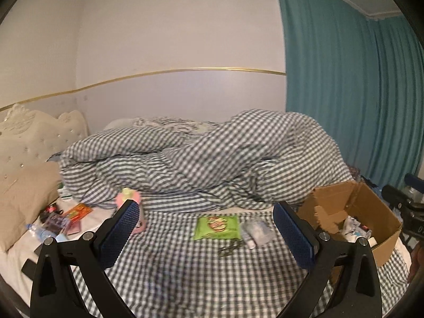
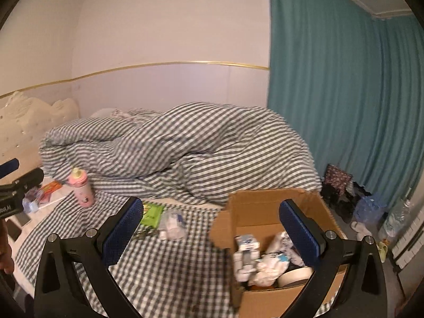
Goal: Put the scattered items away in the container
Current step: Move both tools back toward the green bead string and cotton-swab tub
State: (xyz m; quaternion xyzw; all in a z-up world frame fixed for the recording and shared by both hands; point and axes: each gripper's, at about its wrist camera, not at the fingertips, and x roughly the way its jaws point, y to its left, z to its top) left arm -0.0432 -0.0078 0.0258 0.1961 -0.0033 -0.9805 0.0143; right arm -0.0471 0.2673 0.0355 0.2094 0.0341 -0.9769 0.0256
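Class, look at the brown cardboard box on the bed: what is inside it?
Inside the brown cardboard box: white packets, a small white-and-blue carton and a white roll. Anything beneath them is covered.

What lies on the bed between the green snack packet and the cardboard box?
A clear plastic packet with a small white tube, touching the green snack packet; beyond it only checked bedding up to the cardboard box. The left wrist view shows this best.

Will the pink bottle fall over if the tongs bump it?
Probably. The pink bottle stands upright, tall and narrow, on soft checked bedding, so a nudge near its top could tip it. Being round, it may then roll. How full it is cannot be told.
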